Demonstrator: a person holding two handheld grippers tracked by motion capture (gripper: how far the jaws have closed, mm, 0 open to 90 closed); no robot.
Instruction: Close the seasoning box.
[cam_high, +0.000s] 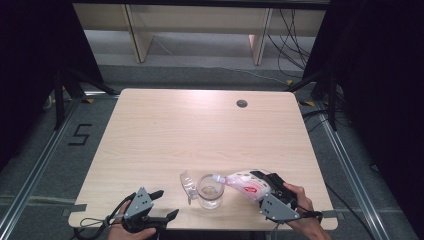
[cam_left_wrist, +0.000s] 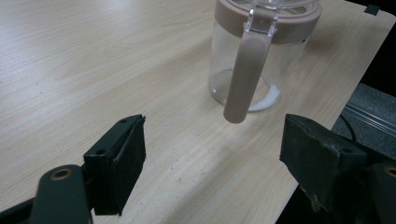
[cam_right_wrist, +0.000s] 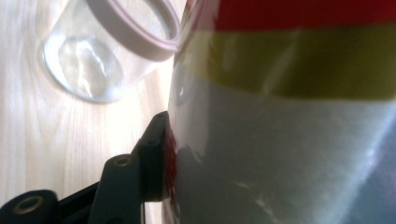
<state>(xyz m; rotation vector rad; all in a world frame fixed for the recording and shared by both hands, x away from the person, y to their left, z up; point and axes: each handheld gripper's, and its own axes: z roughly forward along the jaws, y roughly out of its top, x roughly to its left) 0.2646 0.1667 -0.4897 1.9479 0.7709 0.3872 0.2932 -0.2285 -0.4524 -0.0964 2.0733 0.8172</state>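
The bottle (cam_high: 246, 183) is clamped in the right gripper (cam_high: 265, 186) near the table's (cam_high: 200, 125) front edge, tilted with its mouth over the glass jar (cam_high: 210, 191). The left gripper (cam_high: 162, 205) is held apart at the front edge. Beyond, bare tabletop is left. The label's writing cannot be read.
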